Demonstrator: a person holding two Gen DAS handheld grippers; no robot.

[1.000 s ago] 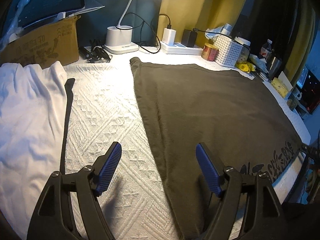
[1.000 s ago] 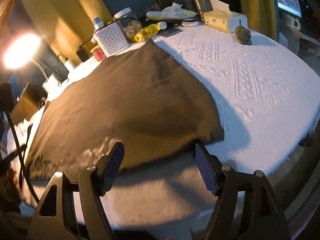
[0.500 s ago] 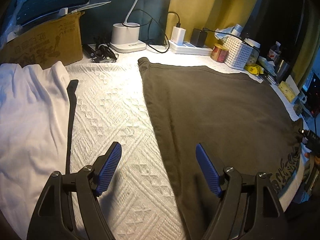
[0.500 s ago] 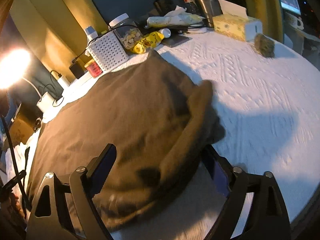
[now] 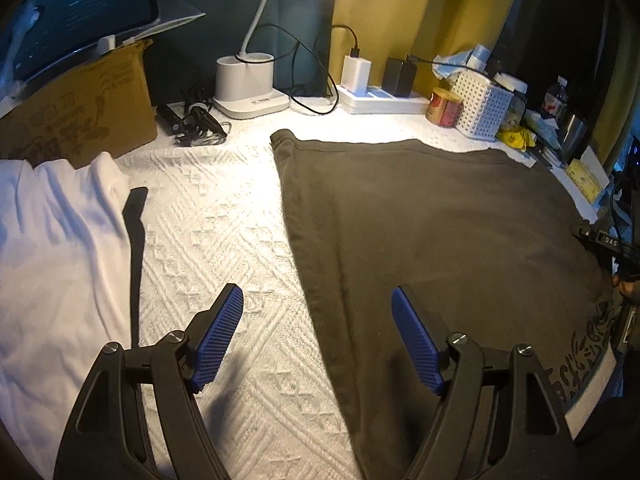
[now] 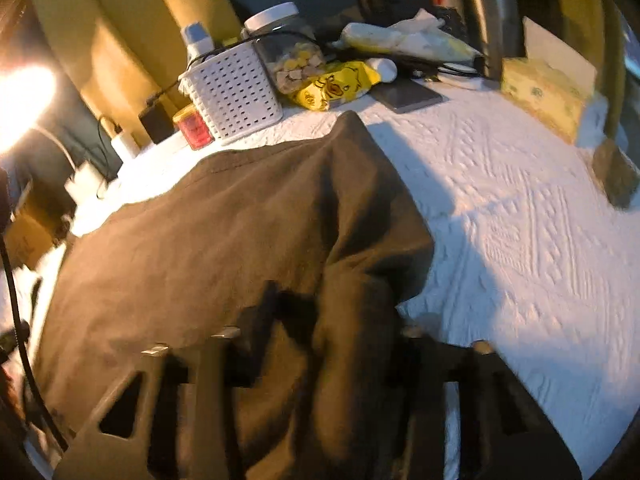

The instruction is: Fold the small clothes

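White quilted tabletop [image 5: 224,240], lamp-lit, with clutter along the far edge: lamp base [image 5: 250,88], perforated basket [image 6: 236,92], cardboard box [image 5: 80,112].

Item 1: dark brown garment [image 5: 440,232], spread flat over the middle and right of the table. Its long left edge runs from the near side away toward the lamp base. Printed lettering sits at the near right hem.

Item 2: white garment [image 5: 52,264], lying at the left, well apart from the brown one.

Item 3: left gripper [image 5: 318,336], jaws spread and empty, hovering astride the brown garment's left edge; one pad is over bare cloth cover, the other over the fabric.

Item 4: right gripper [image 6: 324,320], jaws just drawn inward, with the garment's right-hand corner bunched and raised between them. The view is blurred; the pads appear to be pinching the fabric.

Assessment: the right hand is the nearer to the working corner. A fold would carry that corner across the garment toward the left edge.
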